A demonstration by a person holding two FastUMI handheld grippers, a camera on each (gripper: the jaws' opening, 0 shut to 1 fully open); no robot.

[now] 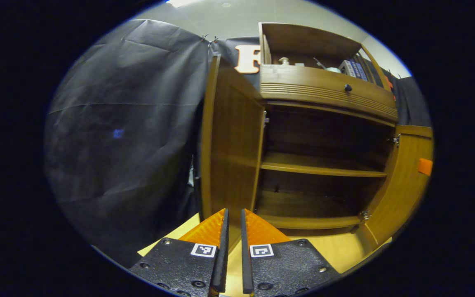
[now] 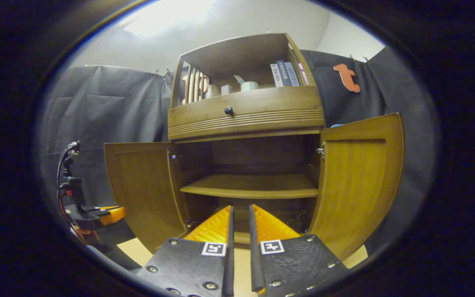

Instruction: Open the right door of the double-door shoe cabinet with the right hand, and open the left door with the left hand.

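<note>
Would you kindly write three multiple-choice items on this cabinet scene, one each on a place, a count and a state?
1. Where are the books?
A. top open compartment
B. middle shelf
C. floor

2. How many knobs are on the drawer?
A. none
B. one
C. three

3. How do the two doors stand?
A. both closed
B. one open
C. both open

Key: 1 A, they stand upright above the drawer. 2 B, a single knob sits on its front. 3 C, the left door and right door are swung outward, baring the shelf.
</note>
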